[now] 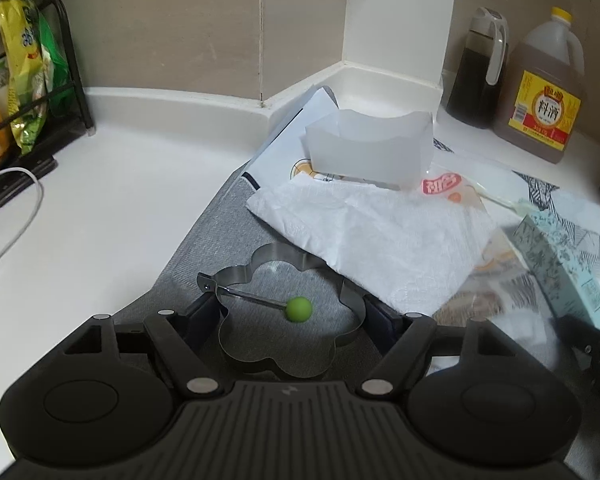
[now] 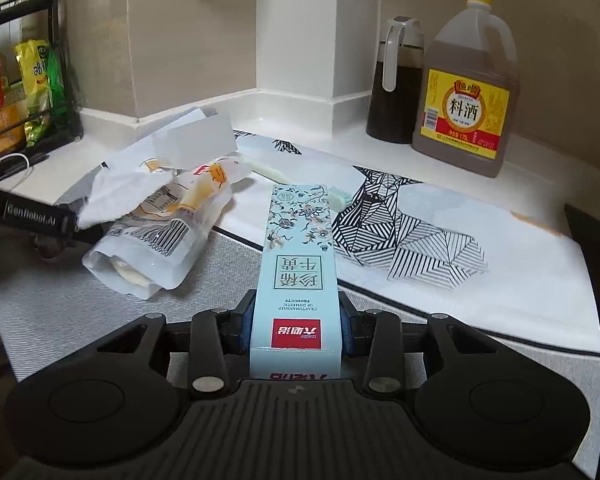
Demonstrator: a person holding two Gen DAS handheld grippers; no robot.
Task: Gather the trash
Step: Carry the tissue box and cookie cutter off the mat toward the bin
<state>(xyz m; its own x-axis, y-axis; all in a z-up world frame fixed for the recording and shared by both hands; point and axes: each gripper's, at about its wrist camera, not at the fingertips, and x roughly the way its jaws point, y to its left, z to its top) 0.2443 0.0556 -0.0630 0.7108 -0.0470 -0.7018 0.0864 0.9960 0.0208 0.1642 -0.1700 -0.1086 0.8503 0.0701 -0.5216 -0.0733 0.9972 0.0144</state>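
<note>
Two hand-held grippers work over a kitchen counter. Pale blue carton, long and narrow, printed with a floral pattern, the words "CRAFTSMANSHIP OF DOMESTIC PRODUCTS", Chinese characters and a red logo panel, all upside down in the right wrist view; it lies lengthwise between the pads of the right hand-held gripper, which press on both its sides. Left hand-held gripper: jaws wide, its pads just outside a flower-shaped steel egg ring with a green knob on its folding handle; contact cannot be told. Just beyond the ring lie a crumpled white paper towel, a clear barcoded pouch, and a translucent plastic sleeve. All rest on a grey mat beside a white cloth with a black geometric line drawing. Behind: a jug labelled "料酒", a dark sauce dispenser. The other tool bears "GenRobot.AI".
</note>
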